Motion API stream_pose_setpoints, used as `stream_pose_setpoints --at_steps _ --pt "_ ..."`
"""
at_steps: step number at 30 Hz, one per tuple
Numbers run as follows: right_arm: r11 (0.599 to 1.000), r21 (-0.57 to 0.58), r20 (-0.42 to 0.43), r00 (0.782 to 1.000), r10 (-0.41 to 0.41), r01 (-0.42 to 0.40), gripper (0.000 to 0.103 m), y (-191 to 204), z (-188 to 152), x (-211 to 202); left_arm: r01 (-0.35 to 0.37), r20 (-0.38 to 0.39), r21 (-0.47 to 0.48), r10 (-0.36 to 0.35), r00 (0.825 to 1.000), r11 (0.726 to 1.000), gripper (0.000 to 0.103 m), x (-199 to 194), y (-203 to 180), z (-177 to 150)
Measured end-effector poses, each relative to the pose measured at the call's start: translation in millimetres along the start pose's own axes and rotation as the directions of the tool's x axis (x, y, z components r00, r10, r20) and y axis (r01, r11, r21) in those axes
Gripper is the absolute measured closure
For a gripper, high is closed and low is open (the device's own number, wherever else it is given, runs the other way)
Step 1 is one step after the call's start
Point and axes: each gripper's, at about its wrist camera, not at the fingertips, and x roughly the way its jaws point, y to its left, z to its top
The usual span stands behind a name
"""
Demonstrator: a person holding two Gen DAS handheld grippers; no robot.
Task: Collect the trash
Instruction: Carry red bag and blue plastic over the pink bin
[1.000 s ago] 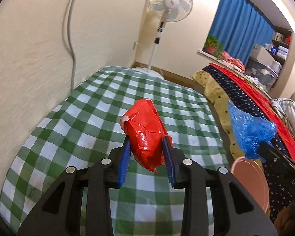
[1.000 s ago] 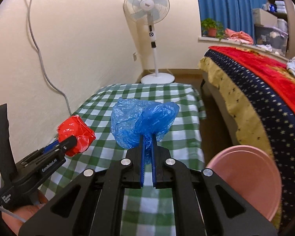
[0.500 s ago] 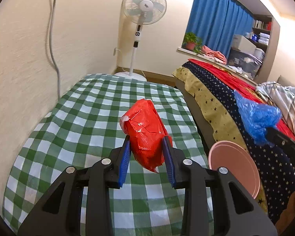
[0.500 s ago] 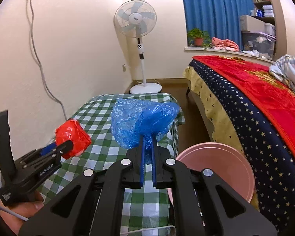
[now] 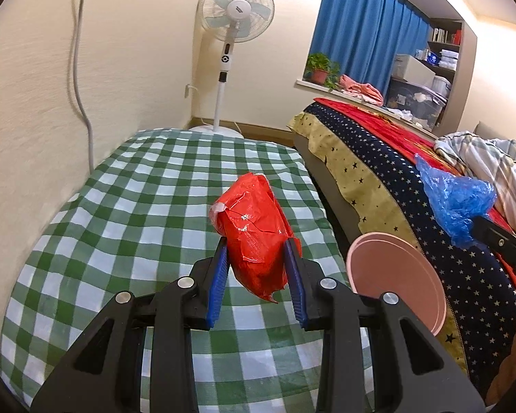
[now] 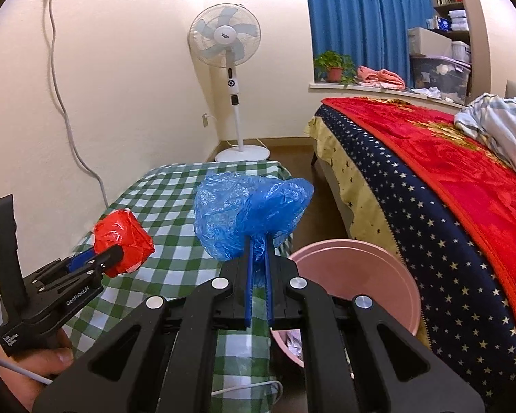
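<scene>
Right wrist view shows your right gripper [image 6: 258, 261] pinched nearly closed on the blue plastic bag [image 6: 247, 215]; the pink bin [image 6: 395, 275] sits just lower right of it, nearer this hand; your left gripper [image 5: 256, 258] clamps the red wrapper [image 5: 254, 230] over the checked worktop [image 5: 137, 206], bin to its right.

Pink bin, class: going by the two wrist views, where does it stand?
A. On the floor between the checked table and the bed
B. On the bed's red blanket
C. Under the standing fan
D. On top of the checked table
A: the pink bin sits low in the gap between the checked table and the bed.
</scene>
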Motion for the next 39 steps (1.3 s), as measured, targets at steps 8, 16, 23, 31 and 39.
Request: stream_pose_setpoints --at_steps 8,16,23,31,39 --pt "0.999 0.034 -0.001 0.999 -0.037 0.037 0.097 -17 -4 -2 0.032 0.005 0.018 -0.032 0.999 0.999 0.071 5 -13 -2" --pt "0.995 0.066 0.004 0.997 -0.075 0.075 0.097 -33 -3 4 0.049 -0.001 0.037 -0.049 0.999 0.998 0.071 15 -24 -4" --pt "0.989 0.096 0.004 0.994 -0.114 0.113 0.097 -47 -4 8 0.065 -0.004 0.066 -0.064 0.998 0.996 0.071 25 -39 -6" --pt "0.98 0.11 -0.003 0.986 -0.165 0.164 0.097 -61 -7 14 0.088 -0.012 0.088 -0.087 0.996 0.992 0.071 37 -56 -8" --pt "0.97 0.129 -0.015 0.979 -0.205 0.206 0.097 -72 -10 21 0.114 -0.022 0.098 -0.112 0.993 0.989 0.071 48 -68 -11"
